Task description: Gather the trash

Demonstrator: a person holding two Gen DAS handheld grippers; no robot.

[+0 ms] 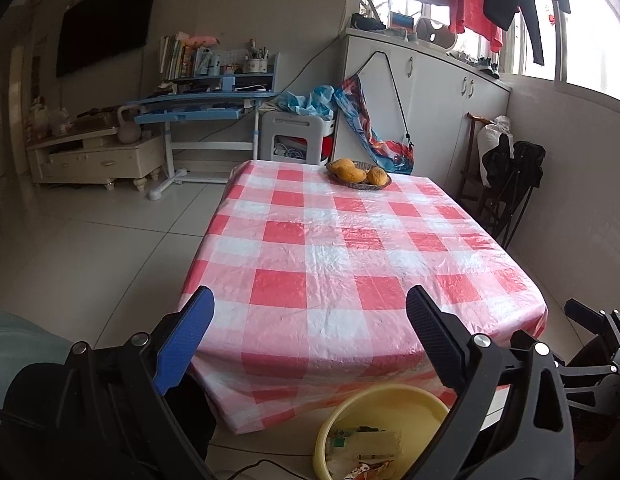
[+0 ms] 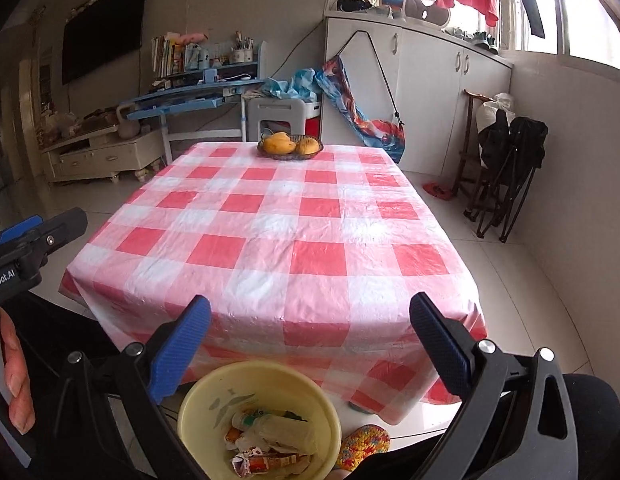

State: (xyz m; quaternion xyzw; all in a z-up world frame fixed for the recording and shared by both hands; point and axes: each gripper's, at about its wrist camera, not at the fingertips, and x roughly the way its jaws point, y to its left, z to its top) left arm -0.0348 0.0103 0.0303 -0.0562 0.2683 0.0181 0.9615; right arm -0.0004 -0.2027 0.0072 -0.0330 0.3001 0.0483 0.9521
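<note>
A yellow plastic basin (image 2: 214,384) stands on the floor just below the table's near edge. Crumpled wrappers and packets (image 2: 266,440) lie in it. My right gripper (image 2: 310,300) hangs above it, open, with nothing between its blue and black fingers. The left wrist view shows the same basin (image 1: 350,404) and its trash (image 1: 362,448) at the bottom. My left gripper (image 1: 310,292) is open and empty too, up over the table's near edge. No loose trash shows on the red-and-white checked tablecloth (image 2: 270,220).
A woven basket of mangoes (image 2: 290,146) sits at the table's far end. A crocheted pad (image 2: 364,446) lies on the floor beside the basin. Folded chairs (image 2: 506,168) lean at the right wall. A desk (image 1: 198,108) and a stool (image 1: 294,136) stand beyond the table.
</note>
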